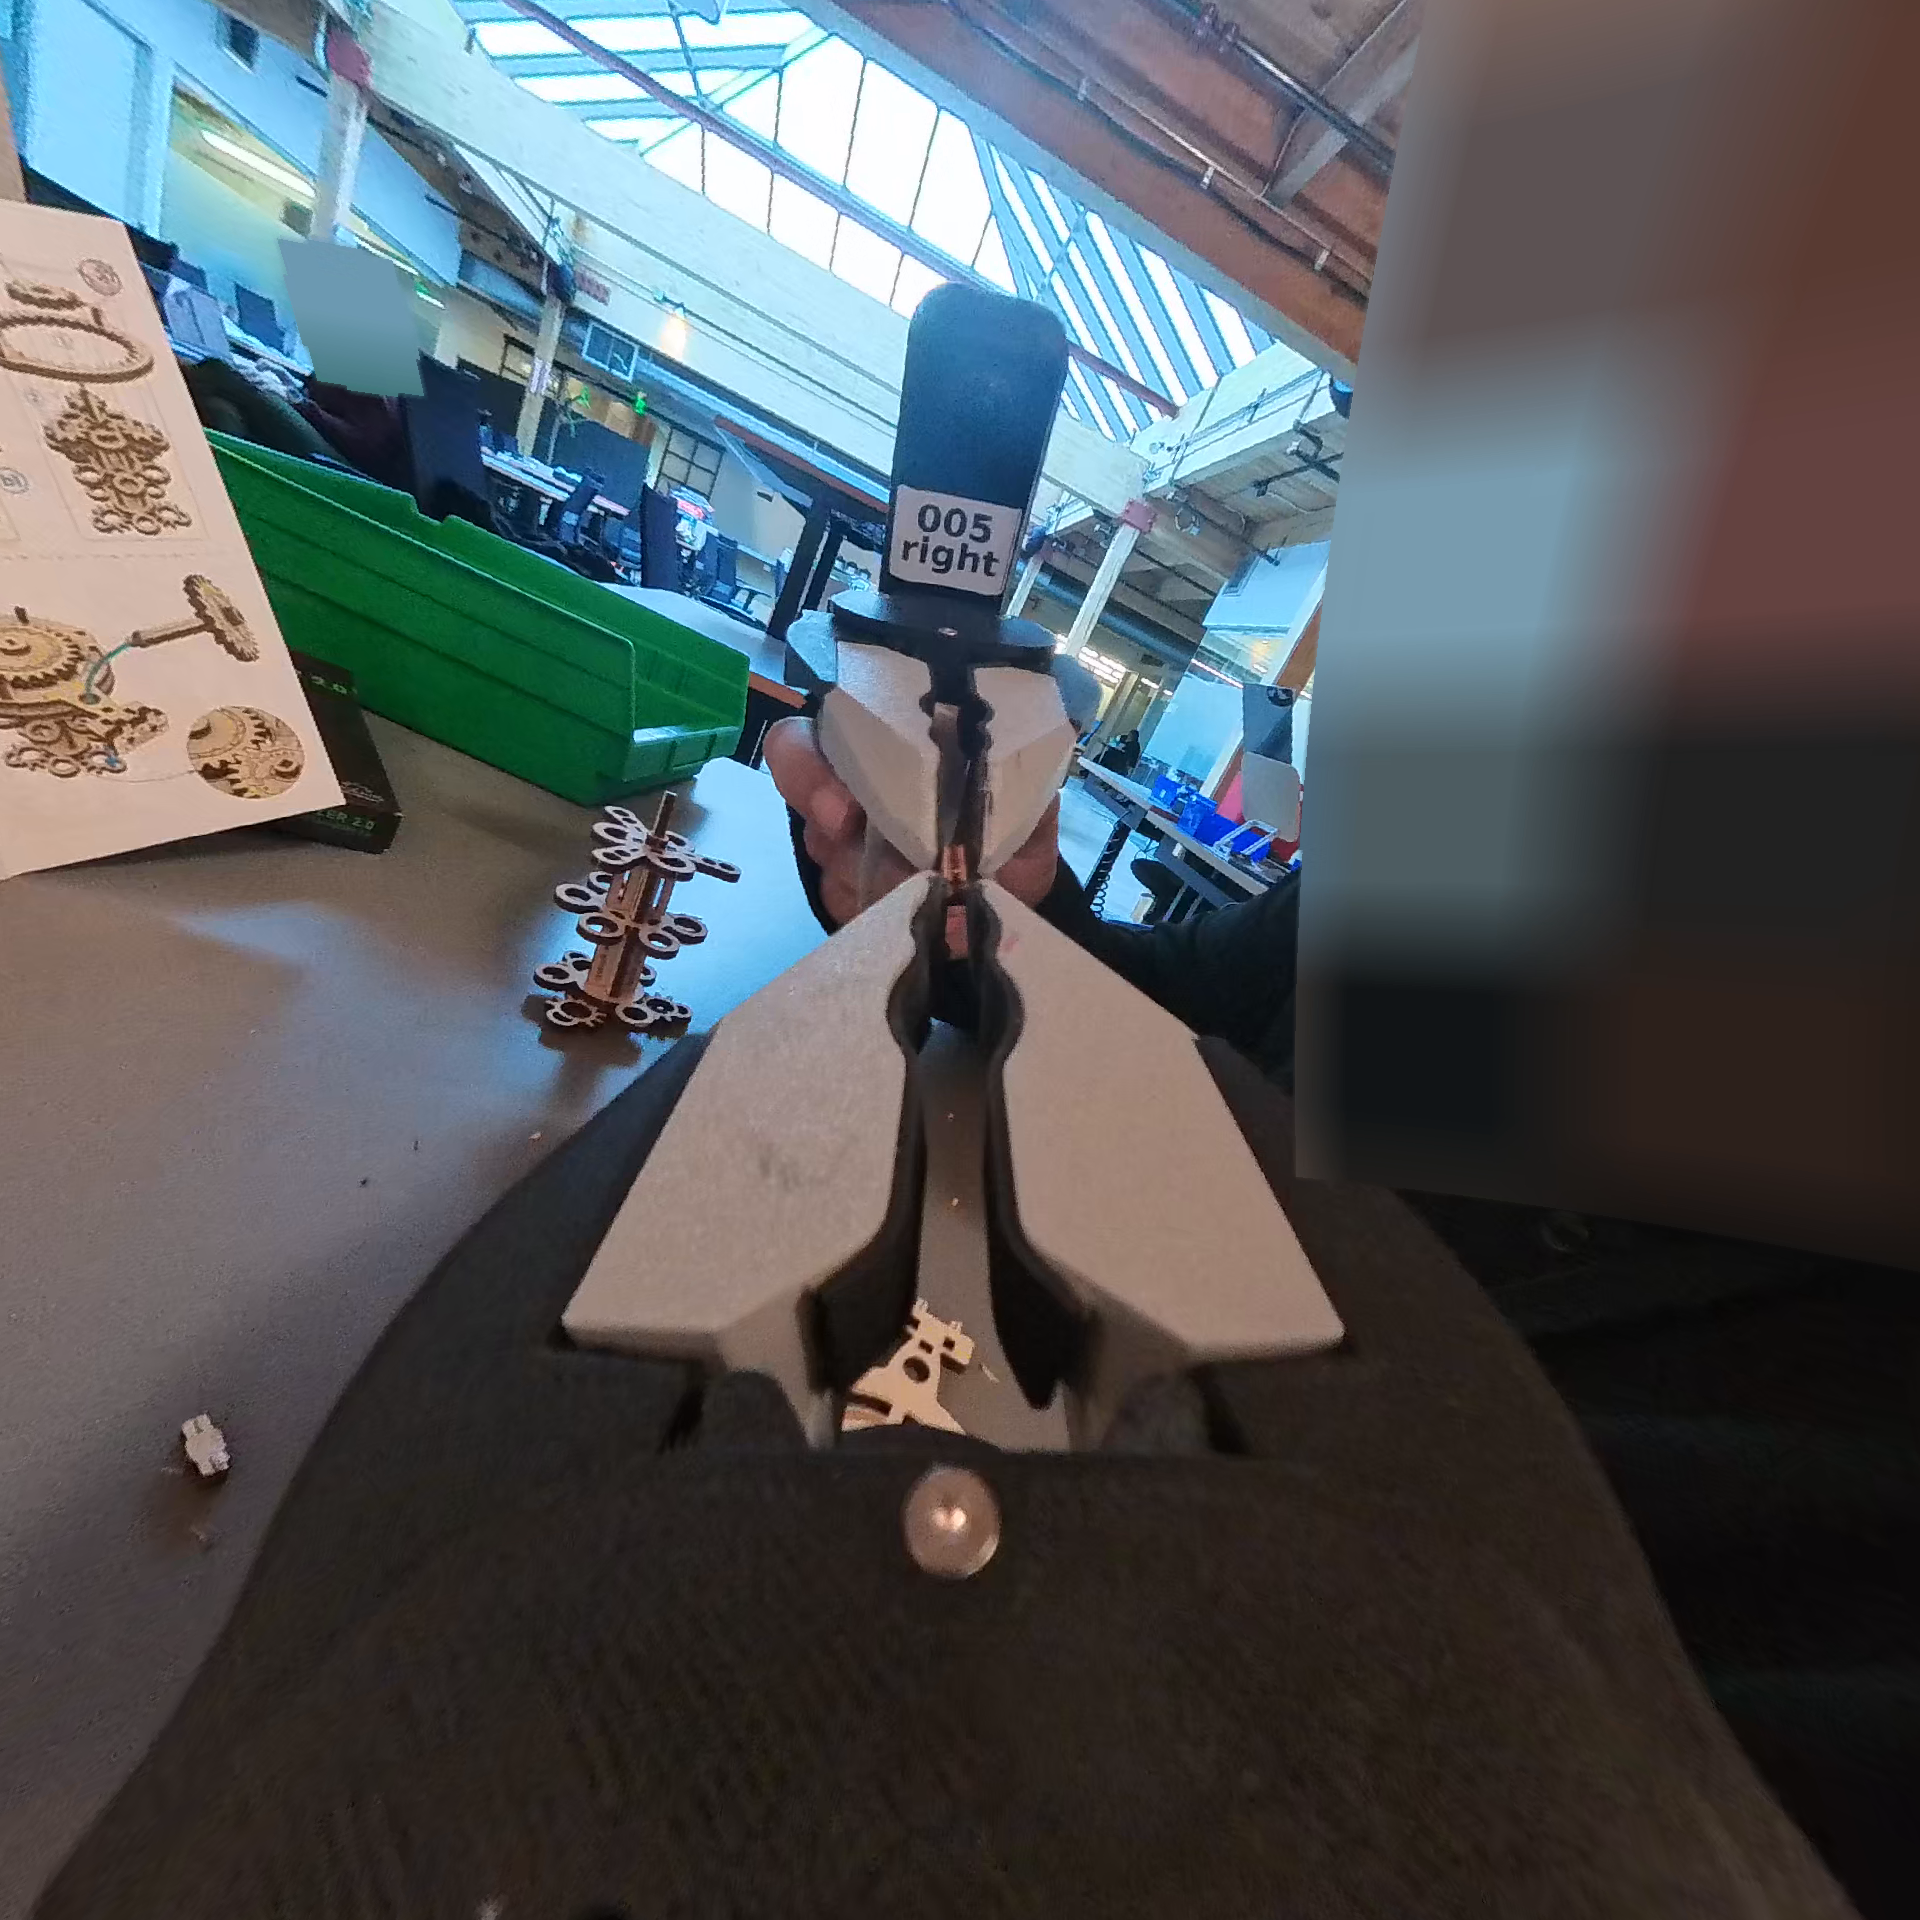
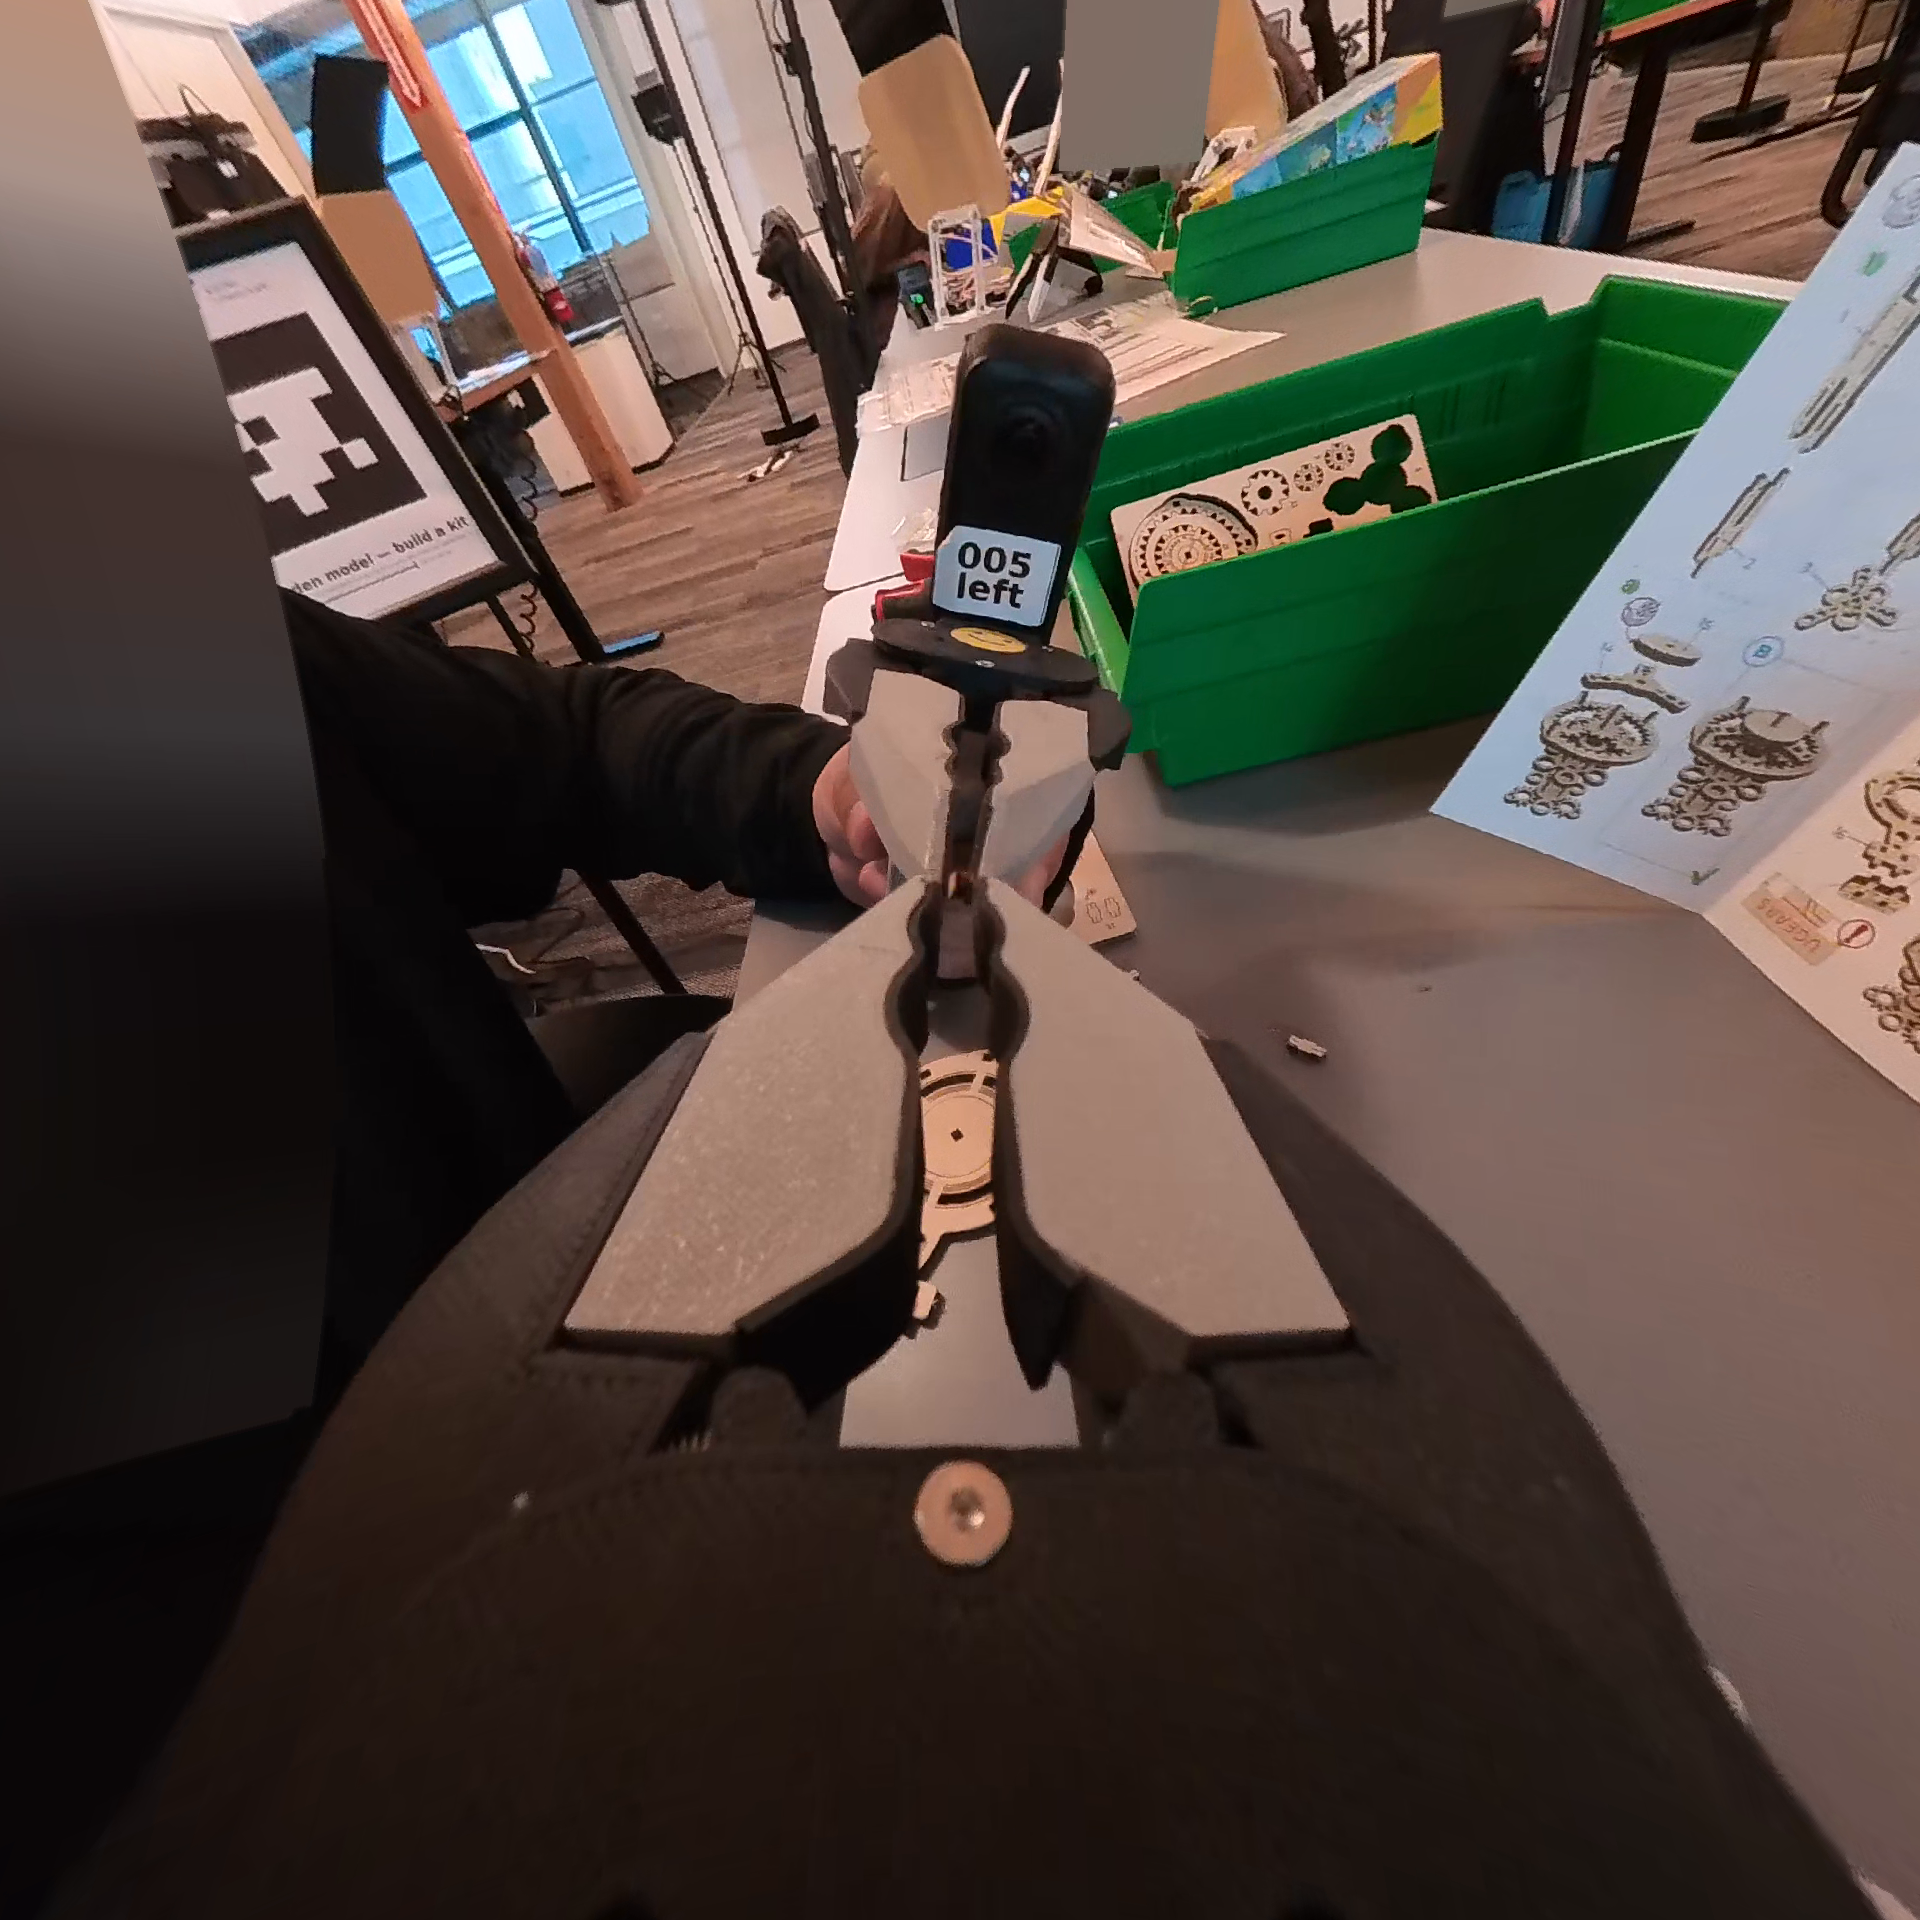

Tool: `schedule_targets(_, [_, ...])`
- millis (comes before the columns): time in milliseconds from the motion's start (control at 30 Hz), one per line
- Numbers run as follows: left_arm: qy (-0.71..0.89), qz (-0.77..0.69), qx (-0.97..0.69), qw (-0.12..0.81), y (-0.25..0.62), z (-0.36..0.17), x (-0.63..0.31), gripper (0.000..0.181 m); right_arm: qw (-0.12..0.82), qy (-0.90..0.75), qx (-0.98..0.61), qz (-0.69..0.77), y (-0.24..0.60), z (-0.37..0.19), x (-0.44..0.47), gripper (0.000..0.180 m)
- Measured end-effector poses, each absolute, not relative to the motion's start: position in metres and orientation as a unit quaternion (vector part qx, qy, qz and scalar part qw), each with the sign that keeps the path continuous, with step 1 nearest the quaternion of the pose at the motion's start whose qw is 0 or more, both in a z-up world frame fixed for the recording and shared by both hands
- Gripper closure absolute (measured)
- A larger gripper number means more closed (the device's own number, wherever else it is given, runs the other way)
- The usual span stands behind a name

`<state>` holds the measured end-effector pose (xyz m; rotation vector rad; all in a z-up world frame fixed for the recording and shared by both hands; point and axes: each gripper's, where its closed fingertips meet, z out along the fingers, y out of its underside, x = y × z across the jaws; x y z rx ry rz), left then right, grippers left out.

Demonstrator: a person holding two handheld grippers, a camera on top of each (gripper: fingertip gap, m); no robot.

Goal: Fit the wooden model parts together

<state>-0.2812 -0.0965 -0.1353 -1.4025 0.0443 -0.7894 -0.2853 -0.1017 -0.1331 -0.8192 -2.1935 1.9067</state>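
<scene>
My two grippers face each other tip to tip above the grey table [image 1: 260,1091]. My left gripper [image 1: 951,888] is shut on a small dark wooden part [image 1: 958,925]. My right gripper [image 2: 954,896] is shut on a small wooden part [image 2: 954,945]. The two parts meet between the tips; the joint itself is hidden. The right gripper [image 1: 964,847] shows in the left wrist view, the left gripper [image 2: 961,868] in the right wrist view. A wooden ring-stack assembly [image 1: 623,925] stands upright on the table to the left. A round wooden disc [image 2: 956,1138] lies under my right fingers.
A green bin [image 1: 468,623] holds a wooden parts sheet [image 2: 1278,499]. An instruction sheet [image 2: 1766,623] stands propped at the table's side, against a black box [image 1: 353,769]. A flat wooden part [image 1: 914,1371] and a small loose piece [image 1: 205,1446] lie on the table. The grippers are tip to tip, or close to it.
</scene>
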Motion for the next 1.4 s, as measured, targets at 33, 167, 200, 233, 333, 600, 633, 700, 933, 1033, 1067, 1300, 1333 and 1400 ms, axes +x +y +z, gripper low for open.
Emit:
schedule_targets(33, [0.018,-0.356,-0.628,0.692,-0.097,-0.135,-0.282,0.180,0.062,-0.726,-0.271,0.629,-0.102,-0.133,-0.286,0.178])
schedule_targets(167, [0.020,-0.348,-0.632,0.692,-0.096,-0.136,-0.281,0.180,0.063,-0.726,-0.271,0.629,-0.102,-0.134,-0.286,0.180])
schedule_targets(200, [0.021,-0.348,-0.632,0.692,-0.097,-0.136,-0.281,0.181,0.061,-0.725,-0.272,0.630,-0.102,-0.133,-0.286,0.180])
schedule_targets(233, [0.021,-0.348,-0.631,0.693,-0.097,-0.136,-0.281,0.181,0.059,-0.725,-0.272,0.630,-0.102,-0.134,-0.286,0.180])
schedule_targets(333, [0.023,-0.342,-0.634,0.693,-0.096,-0.136,-0.280,0.181,0.055,-0.725,-0.271,0.630,-0.102,-0.135,-0.285,0.180])
schedule_targets(600, [0.026,-0.335,-0.643,0.688,-0.095,-0.138,-0.279,0.180,0.059,-0.734,-0.265,0.623,-0.102,-0.137,-0.284,0.180])
schedule_targets(633, [0.027,-0.336,-0.646,0.685,-0.095,-0.139,-0.278,0.181,0.064,-0.738,-0.261,0.618,-0.102,-0.138,-0.283,0.180])
schedule_targets(700, [0.029,-0.342,-0.656,0.672,-0.095,-0.142,-0.276,0.181,0.081,-0.753,-0.247,0.605,-0.101,-0.141,-0.280,0.180])
schedule_targets(933, [0.109,-0.239,-0.816,0.515,-0.122,-0.208,-0.279,0.181,0.090,-0.856,-0.176,0.477,-0.111,-0.192,-0.262,0.180])
schedule_targets(1033, [0.154,-0.171,-0.882,0.412,-0.133,-0.249,-0.274,0.181,0.074,-0.891,-0.160,0.418,-0.121,-0.223,-0.263,0.180])
schedule_targets(1067, [0.167,-0.164,-0.887,0.398,-0.135,-0.255,-0.270,0.181,0.074,-0.899,-0.158,0.401,-0.121,-0.231,-0.265,0.180])
schedule_targets(1300, [0.163,-0.150,-0.900,0.375,-0.141,-0.264,-0.276,0.181,0.065,-0.925,-0.150,0.344,-0.115,-0.257,-0.269,0.180])
schedule_targets(1333, [0.166,-0.144,-0.900,0.376,-0.142,-0.264,-0.276,0.181,0.064,-0.927,-0.148,0.339,-0.114,-0.258,-0.268,0.180])
schedule_targets(1400, [0.168,-0.142,-0.900,0.376,-0.142,-0.264,-0.276,0.181,0.061,-0.930,-0.143,0.333,-0.114,-0.259,-0.267,0.180])
